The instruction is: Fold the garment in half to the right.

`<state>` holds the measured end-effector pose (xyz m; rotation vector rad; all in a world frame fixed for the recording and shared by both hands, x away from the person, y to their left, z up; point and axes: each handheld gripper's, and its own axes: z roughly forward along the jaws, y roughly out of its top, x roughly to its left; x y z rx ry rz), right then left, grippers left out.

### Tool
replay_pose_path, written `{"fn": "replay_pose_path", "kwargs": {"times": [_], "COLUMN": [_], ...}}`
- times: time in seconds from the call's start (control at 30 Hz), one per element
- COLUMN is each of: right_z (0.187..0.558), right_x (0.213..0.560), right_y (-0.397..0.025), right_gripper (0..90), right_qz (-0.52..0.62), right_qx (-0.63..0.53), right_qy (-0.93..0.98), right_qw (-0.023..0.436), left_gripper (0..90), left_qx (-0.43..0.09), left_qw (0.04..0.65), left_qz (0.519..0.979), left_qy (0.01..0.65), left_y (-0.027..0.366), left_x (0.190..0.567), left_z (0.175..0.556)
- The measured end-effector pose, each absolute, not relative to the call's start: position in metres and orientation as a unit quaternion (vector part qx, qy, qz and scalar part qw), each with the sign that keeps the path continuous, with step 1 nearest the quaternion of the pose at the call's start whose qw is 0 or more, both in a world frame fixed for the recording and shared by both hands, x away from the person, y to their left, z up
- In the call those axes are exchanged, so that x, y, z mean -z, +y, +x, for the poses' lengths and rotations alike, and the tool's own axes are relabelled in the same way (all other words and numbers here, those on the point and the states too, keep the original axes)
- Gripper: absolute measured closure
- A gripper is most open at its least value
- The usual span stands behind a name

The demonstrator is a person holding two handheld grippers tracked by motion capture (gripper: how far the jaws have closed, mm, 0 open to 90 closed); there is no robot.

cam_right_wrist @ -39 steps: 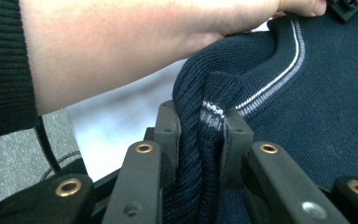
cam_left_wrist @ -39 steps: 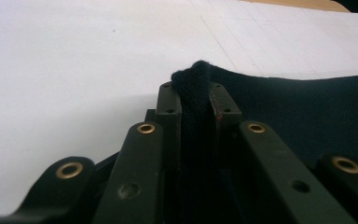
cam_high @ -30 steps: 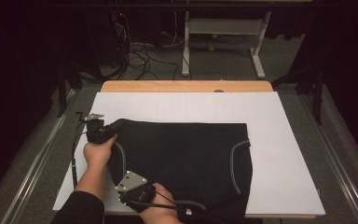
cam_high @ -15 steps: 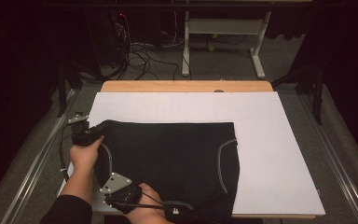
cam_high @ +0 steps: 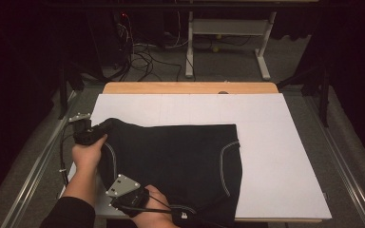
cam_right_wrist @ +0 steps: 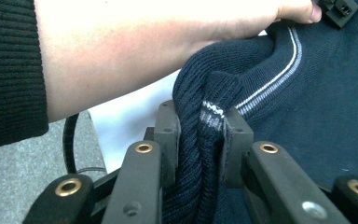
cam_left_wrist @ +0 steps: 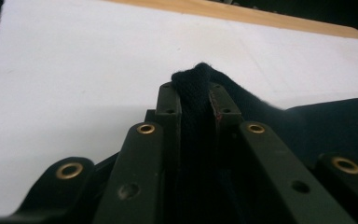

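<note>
A dark navy knitted garment (cam_high: 180,156) with a pale stripe along its edges lies folded on the white board (cam_high: 275,156). At the garment's far left corner my left gripper (cam_high: 92,130) is shut on a fold of the cloth; the left gripper view shows that bunched dark fabric (cam_left_wrist: 195,98) pinched between its jaws. My right gripper (cam_high: 138,197) sits at the near left edge, shut on the ribbed, striped hem (cam_right_wrist: 205,121). The person's left forearm (cam_right_wrist: 121,51) crosses the right gripper view just above the jaws.
The white board rests on a wooden table (cam_high: 190,88) whose far edge shows. Grey floor and metal rails (cam_high: 33,166) flank both sides. A white table frame (cam_high: 228,42) and loose cables (cam_high: 138,54) stand behind.
Both grippers have pulled the garment leftward and toward the person; its right edge now lies farther left on the board. Both stay closed on the cloth.
</note>
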<state>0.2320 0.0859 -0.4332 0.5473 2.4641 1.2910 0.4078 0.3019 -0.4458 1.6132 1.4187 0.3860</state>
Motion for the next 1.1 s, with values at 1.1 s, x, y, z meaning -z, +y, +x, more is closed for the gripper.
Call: {"fn": "replay_pose_path", "kwargs": {"times": [1.1], "right_z": [0.229], "right_x": [0.410], "right_y": [-0.029], "right_gripper": [73.9], "right_qz": [0.240], "right_qx": [-0.491], "right_qy": [0.810], "right_qw": [0.215], "left_gripper": [74.5], "left_qx": [-0.170], "left_qw": [0.464], "left_qz": [0.696], "left_qy": [0.522], "left_y": [0.171], "left_x": [0.402], "left_z": [0.430]}}
